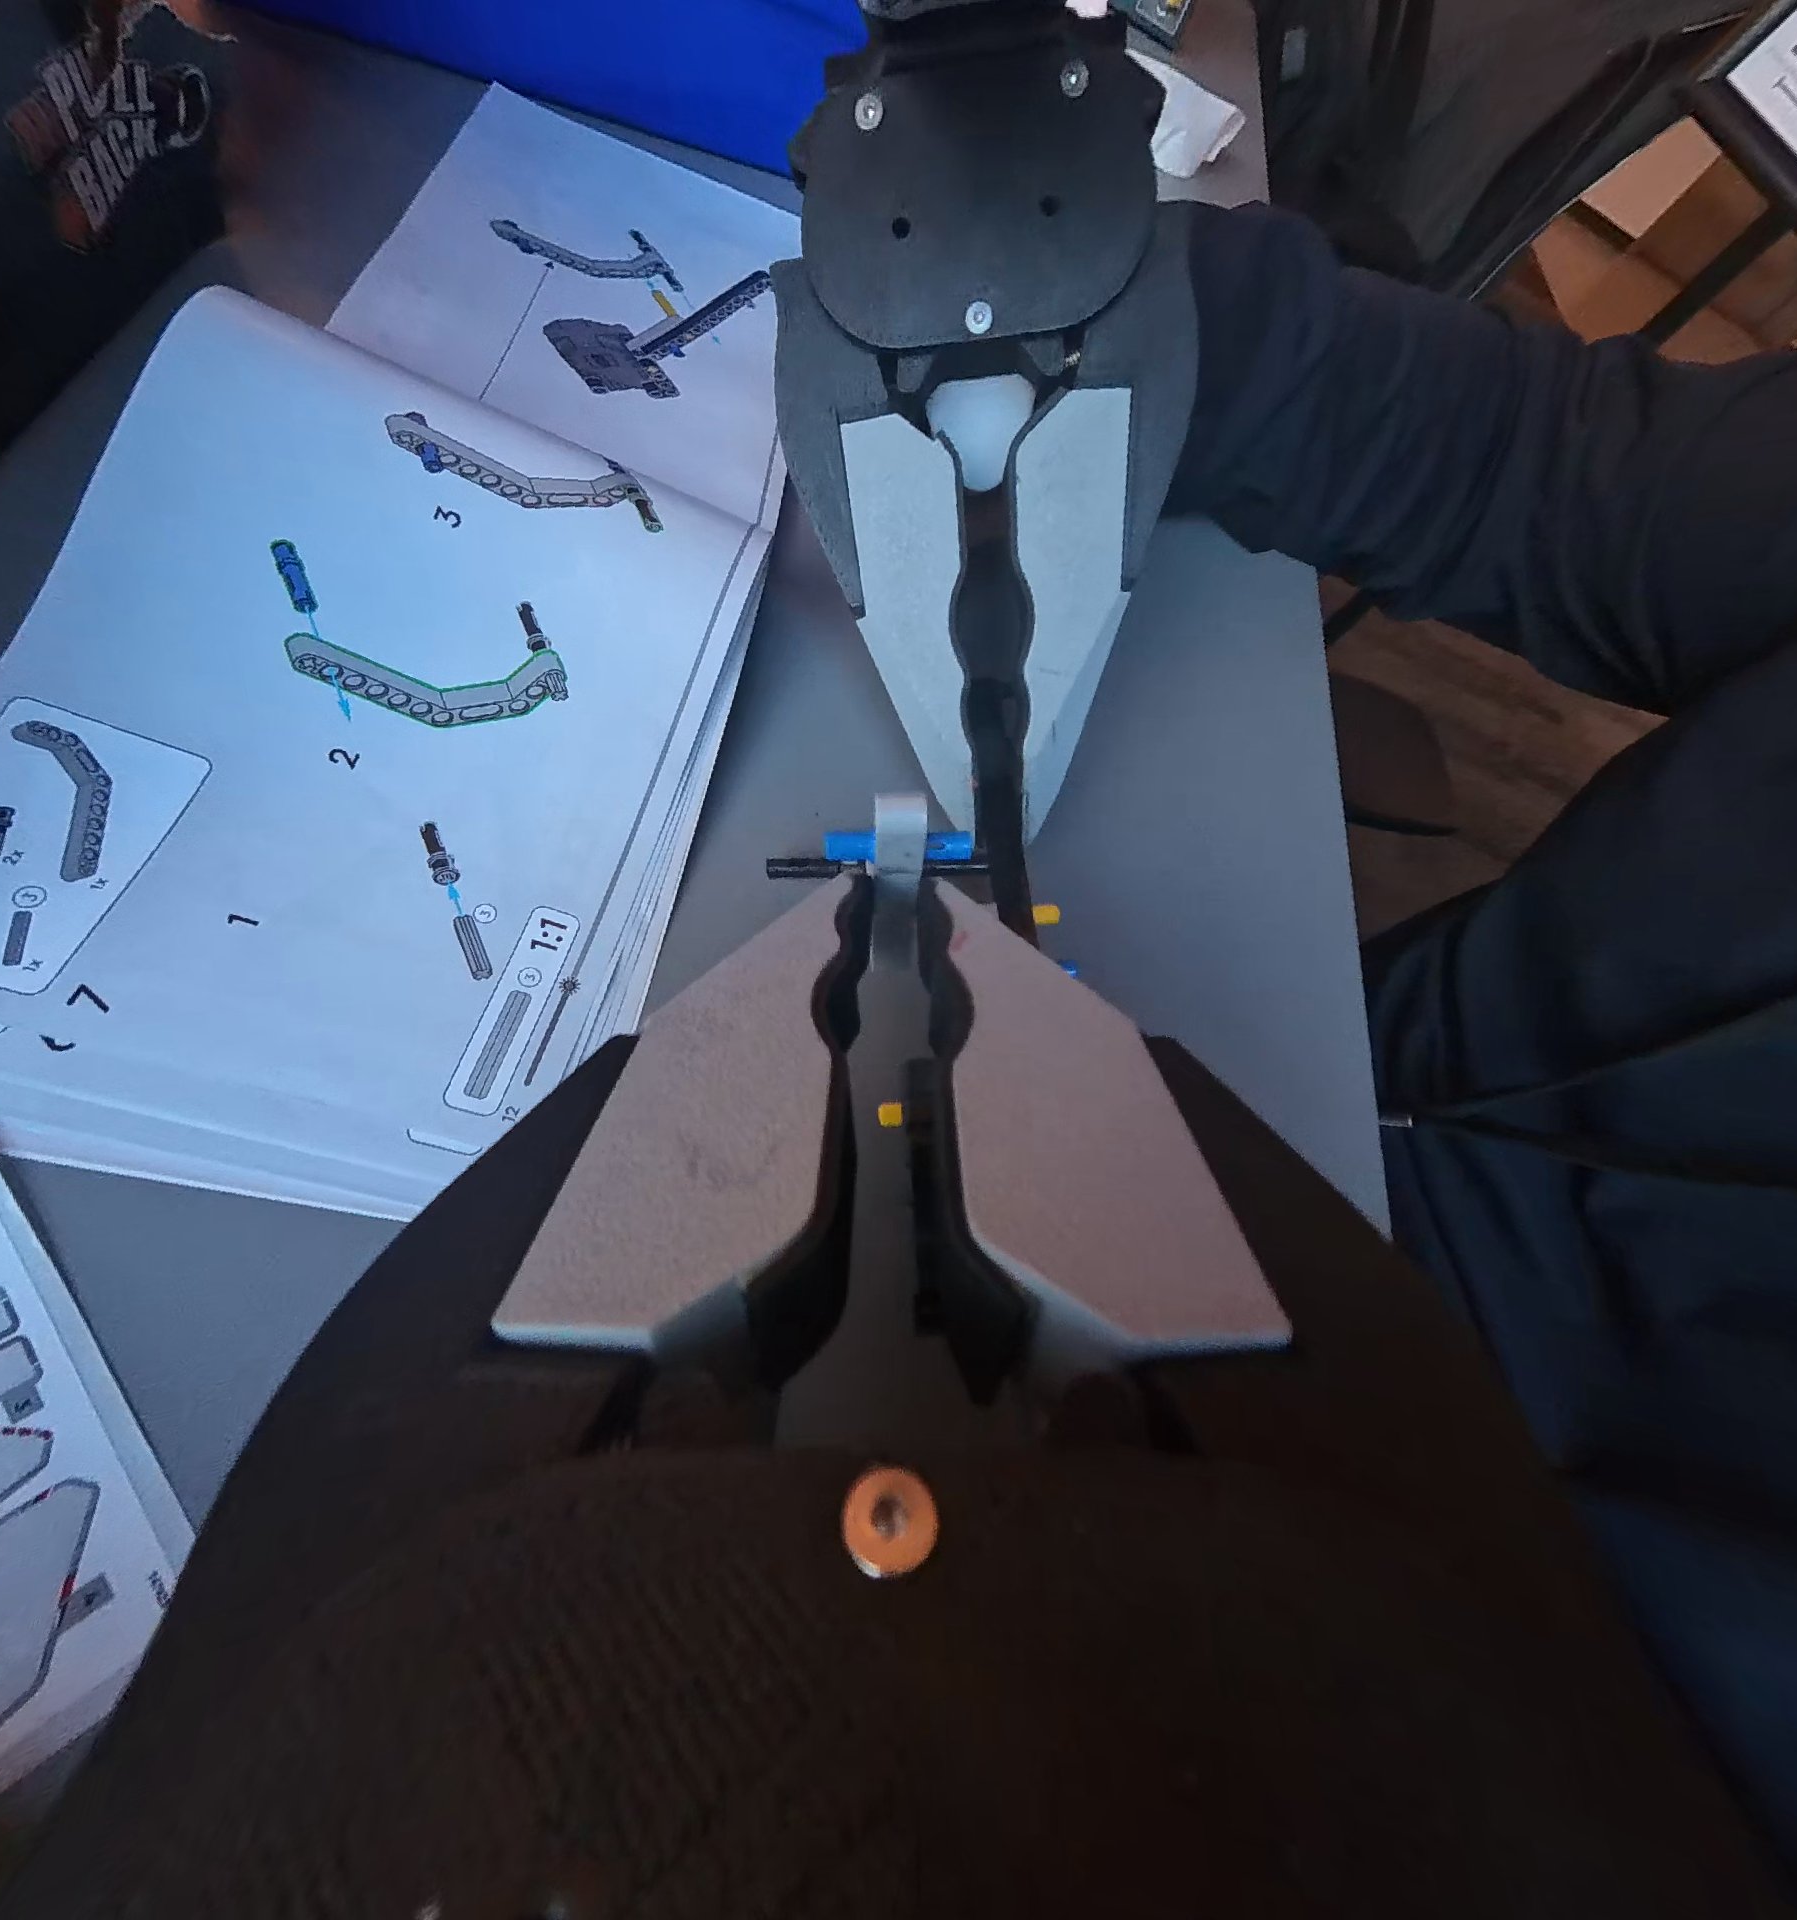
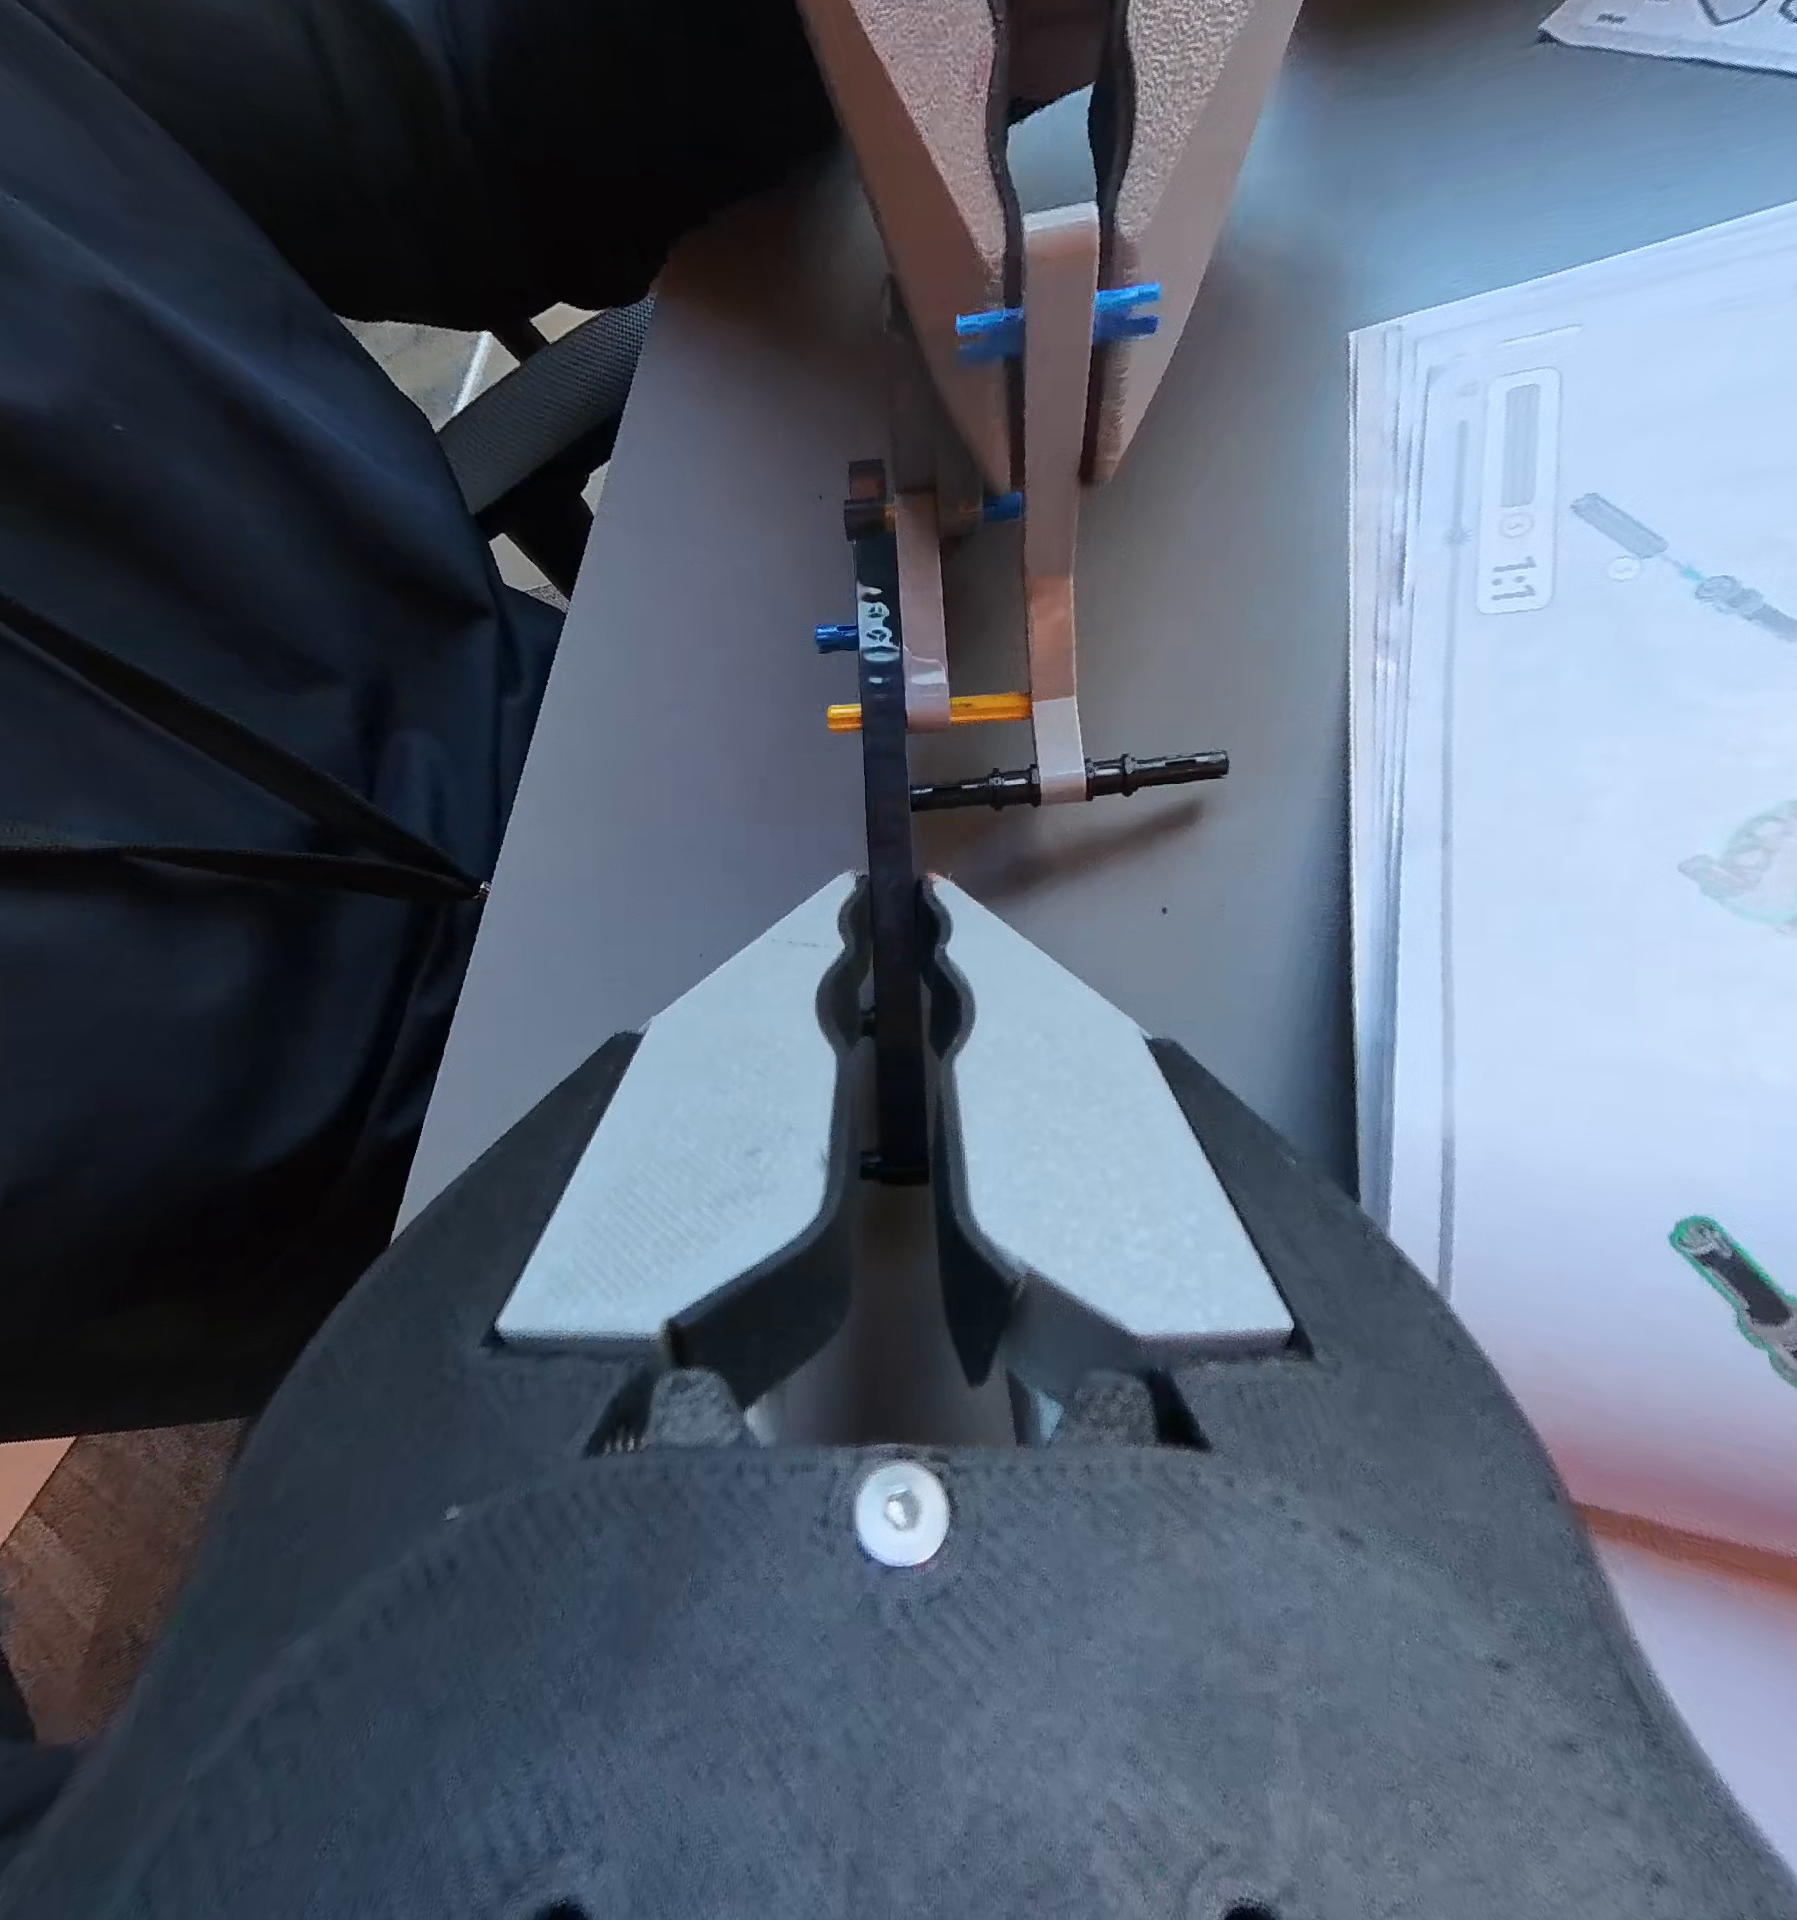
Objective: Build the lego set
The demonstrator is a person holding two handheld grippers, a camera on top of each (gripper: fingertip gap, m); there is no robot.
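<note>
Holding the grey beam [image 1: 896, 873] pinched edge-on, the left tongs [image 1: 892, 896] are facing the right tongs [image 2: 892, 883], which are clamping the black beam [image 2: 889, 831]. Both beams are running lengthwise between the tongs, above the counter [image 2: 728, 582]. The black axle [image 2: 1070, 779] is pointing crosswise toward the black beam, just beside it. The instruction booklet [image 1: 354, 665] is lying well aside.

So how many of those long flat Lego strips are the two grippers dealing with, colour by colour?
Black: 1, the black beam, clamped in the right gripper.
Light grey: 2, the held grey beam in the left gripper, and the second grey beam alongside the black one.
Total: 3
</note>
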